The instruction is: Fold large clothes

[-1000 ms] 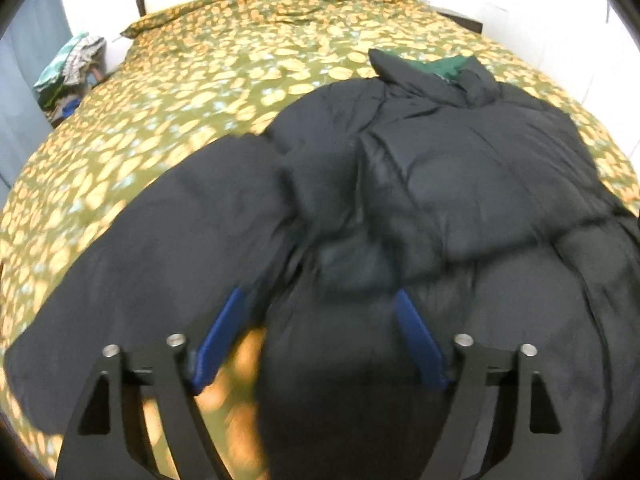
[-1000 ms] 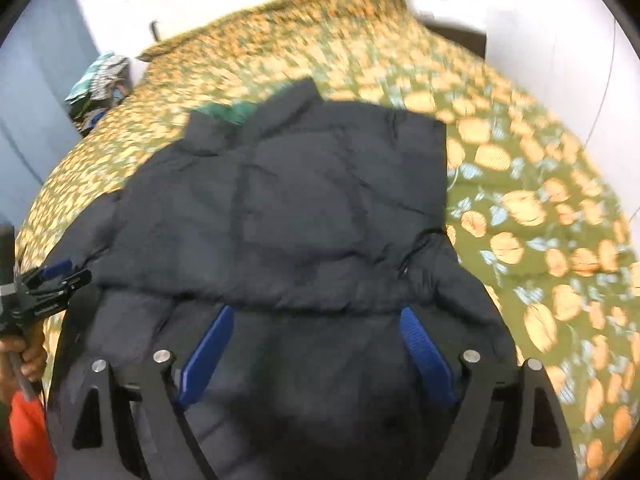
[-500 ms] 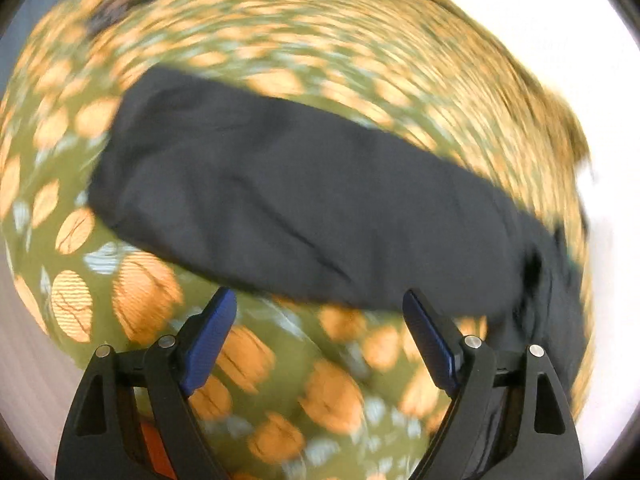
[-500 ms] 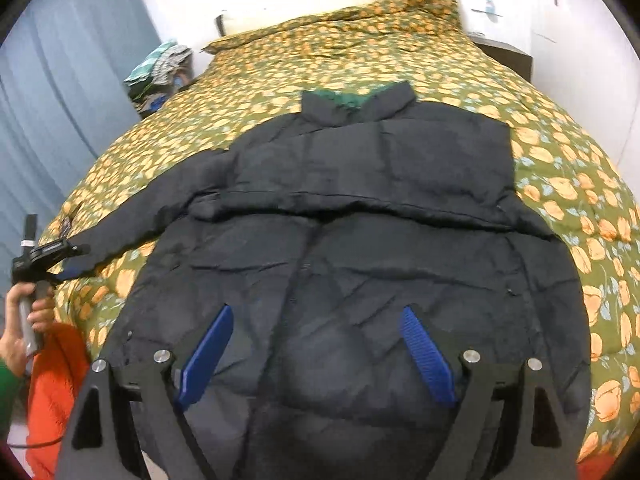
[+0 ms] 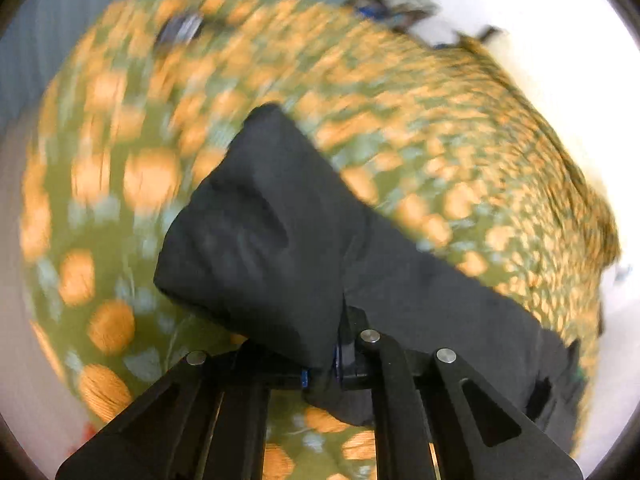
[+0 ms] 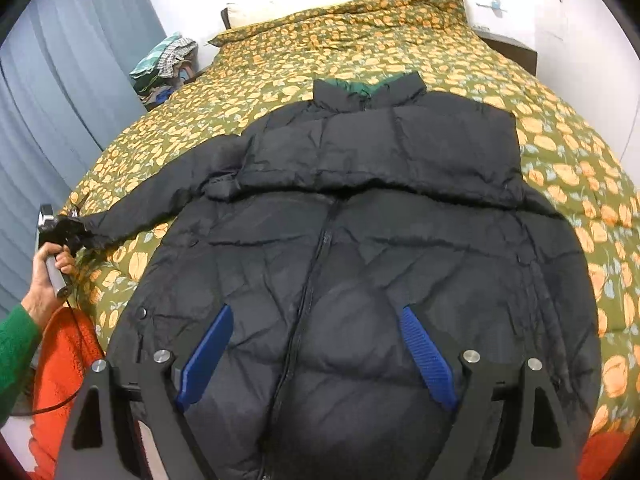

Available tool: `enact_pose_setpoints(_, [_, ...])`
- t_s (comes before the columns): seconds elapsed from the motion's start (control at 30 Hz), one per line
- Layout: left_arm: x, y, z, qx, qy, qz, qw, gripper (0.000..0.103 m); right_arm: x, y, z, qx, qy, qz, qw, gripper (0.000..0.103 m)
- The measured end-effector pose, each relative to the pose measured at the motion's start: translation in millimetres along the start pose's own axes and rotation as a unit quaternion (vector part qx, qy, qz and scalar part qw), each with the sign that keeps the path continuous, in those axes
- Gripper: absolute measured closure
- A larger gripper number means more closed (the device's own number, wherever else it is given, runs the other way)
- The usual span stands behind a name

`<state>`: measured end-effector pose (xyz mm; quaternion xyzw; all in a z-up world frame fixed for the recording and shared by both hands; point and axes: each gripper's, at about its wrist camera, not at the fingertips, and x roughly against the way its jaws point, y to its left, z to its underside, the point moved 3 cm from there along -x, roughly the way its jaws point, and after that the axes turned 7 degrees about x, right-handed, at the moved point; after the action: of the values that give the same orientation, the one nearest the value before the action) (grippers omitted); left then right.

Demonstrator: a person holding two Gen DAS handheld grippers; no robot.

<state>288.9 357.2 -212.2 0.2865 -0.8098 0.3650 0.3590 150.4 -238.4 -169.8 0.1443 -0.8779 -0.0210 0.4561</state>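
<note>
A large black puffer jacket (image 6: 360,240) with a green-lined collar lies front up, zipper closed, across a bed. Its left sleeve (image 6: 160,196) stretches out toward the bed's left edge. My left gripper (image 5: 322,360) is shut on the cuff end of that sleeve (image 5: 264,240), which bulges up over the closed jaws; the view is blurred. In the right wrist view the left gripper (image 6: 70,228) shows at the sleeve's tip, held by a hand. My right gripper (image 6: 316,352) hovers open over the jacket's lower front, astride the zipper, with nothing pinched between its blue pads.
The bed has a green cover with orange flowers (image 6: 360,40). Blue curtains (image 6: 60,100) hang at the left, and a pile of clothes (image 6: 168,64) sits beside the bed's head. An orange-red fabric (image 6: 64,352) lies at the near left edge. White wall at right.
My left gripper swung from over the jacket body out to the sleeve's end, rolled, and closed on the cuff. The right gripper drew back, so more of the jacket shows; it stayed open.
</note>
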Motion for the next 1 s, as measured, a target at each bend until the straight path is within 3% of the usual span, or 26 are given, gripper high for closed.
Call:
enact_pose_setpoints(0.07, [31.8, -46.9, -10.1, -0.064, -0.045, 0.016, 0.9968, 0.097, 1.9, -1.8, 0.5, -0.006, -0.004, -0.004, 1.0, 0.015])
enact_pose_setpoints(0.2, [100.9, -146.4, -7.0, -0.18, -0.109, 0.078, 0.9744, 0.097, 7.8, -6.5, -2.0, -0.014, -0.024, -0.005, 1.0, 0.015])
enact_pose_setpoints(0.33, [154.5, -242.1, 46.5, -0.282, -0.128, 0.153, 0.9383, 0.097, 17.1, -15.8, -4.2, -0.035, -0.05, -0.005, 0.998, 0.015])
enact_pose_setpoints(0.5, [180.0, -322.1, 158.9, -0.394, -0.105, 0.219, 0.8865, 0.097, 32.5, -39.0, -2.7, -0.066, -0.074, 0.007, 0.995, 0.015])
enact_pose_setpoints(0.6, [167.2, -344.8, 228.6, -0.445, -0.078, 0.228, 0.8623, 0.096, 45.0, -60.8, -0.2, -0.087, -0.09, 0.023, 0.992, 0.015])
enact_pose_setpoints(0.77, [120.3, -358.9, 330.3, -0.505, -0.007, 0.21, 0.8374, 0.097, 60.6, -102.1, 7.7, -0.125, -0.103, 0.05, 0.986, 0.015])
enact_pose_setpoints(0.87, [95.7, -356.4, 380.5, -0.528, 0.025, 0.187, 0.8277, 0.096, 68.5, -126.2, 9.7, -0.143, -0.108, 0.061, 0.982, 0.015])
enact_pose_setpoints(0.93, [84.5, -353.0, 398.9, -0.538, 0.03, 0.179, 0.8235, 0.089, 71.3, -135.6, 9.2, -0.145, -0.11, 0.066, 0.981, 0.015])
enact_pose_setpoints(0.97, [83.8, -351.4, 407.4, -0.545, 0.027, 0.178, 0.8192, 0.081, 71.8, -141.9, 6.3, -0.147, -0.111, 0.065, 0.981, 0.015])
enact_pose_setpoints(1.0, [86.4, -350.2, 414.9, -0.552, 0.029, 0.179, 0.8137, 0.059, 71.0, -144.9, 3.8, -0.147, -0.111, 0.064, 0.981, 0.015])
